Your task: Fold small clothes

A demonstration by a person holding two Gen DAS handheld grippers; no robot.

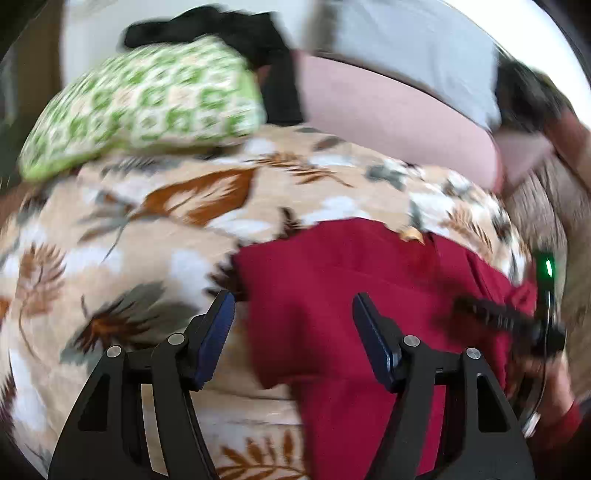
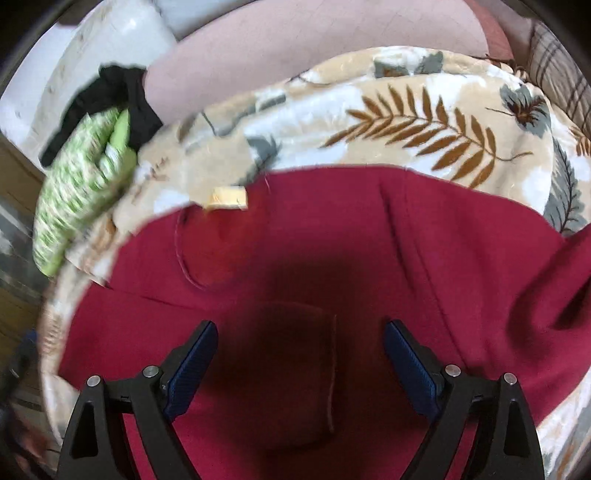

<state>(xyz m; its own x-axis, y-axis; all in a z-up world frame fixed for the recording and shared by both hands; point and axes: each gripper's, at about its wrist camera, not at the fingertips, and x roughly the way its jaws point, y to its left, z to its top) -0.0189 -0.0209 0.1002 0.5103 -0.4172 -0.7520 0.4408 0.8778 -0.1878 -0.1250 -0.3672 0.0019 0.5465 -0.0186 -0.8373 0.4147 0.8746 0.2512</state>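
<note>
1. I have the red garment (image 2: 332,258) lying on the leaf-print blanket (image 2: 424,122), towards its near edge; a small tan label (image 2: 227,196) marks its far hem, and its right side bunches up in a fold near the blanket's right edge
2. My right claw (image 2: 299,365) hangs over the middle of the garment with its jaws apart and nothing between them; a dark shadow sits on the cloth right under it, so I judge it close to the fabric but cannot tell if it touches
3. My left claw (image 1: 291,332) is also spread and empty, straddling the garment's left edge, one finger over the blanket and one over the red cloth (image 1: 332,295)
4. Both views are blurred, so I would settle the claws before closing on anything
5. To fold well, I would first flatten that bunched right side, then pinch only the top layer at two corners of one edge, not the blanket pile underneath
6. I would lift both corners evenly and carry them across to the opposite edge so the hems line up
7. The green patterned piece (image 1: 147,107) and black item (image 1: 207,29) sit at the far left corner, well apart, and need no attention yet
</note>
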